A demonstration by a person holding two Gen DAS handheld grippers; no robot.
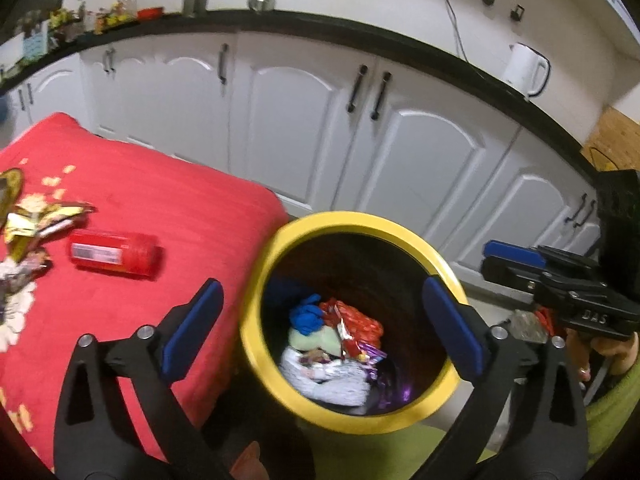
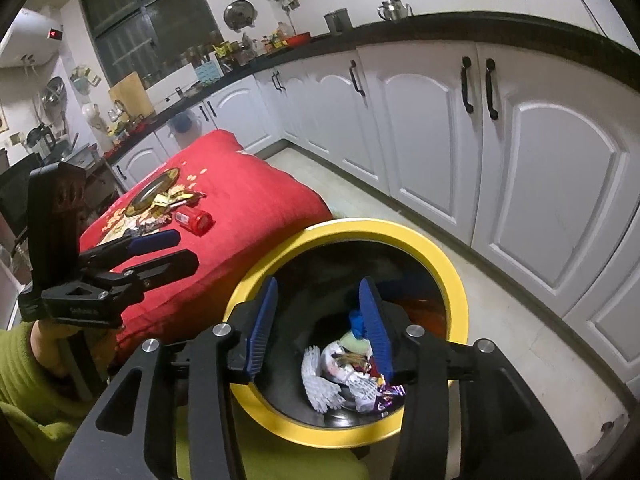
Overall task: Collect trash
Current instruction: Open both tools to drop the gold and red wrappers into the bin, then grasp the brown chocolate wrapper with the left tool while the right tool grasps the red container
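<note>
Left wrist view: the left tool (image 1: 320,320) gapes empty above the yellow bin (image 1: 256,280). The red bottle (image 1: 114,254) lies up-left on the red bench (image 1: 180,208), long axis crosswise. The right tool (image 2: 320,328), also open and empty, is farther.

Open bin mouth (image 1: 352,222) unobstructed; red cushion (image 1: 160,208) close alongside.

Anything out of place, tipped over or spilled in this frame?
Yes. A red bottle lies tipped on its side on the red cloth, with crumpled gold wrappers scattered beside it, uncollected. The yellow-rimmed bin already holds wrappers and other trash. Both grippers are open and empty.
</note>
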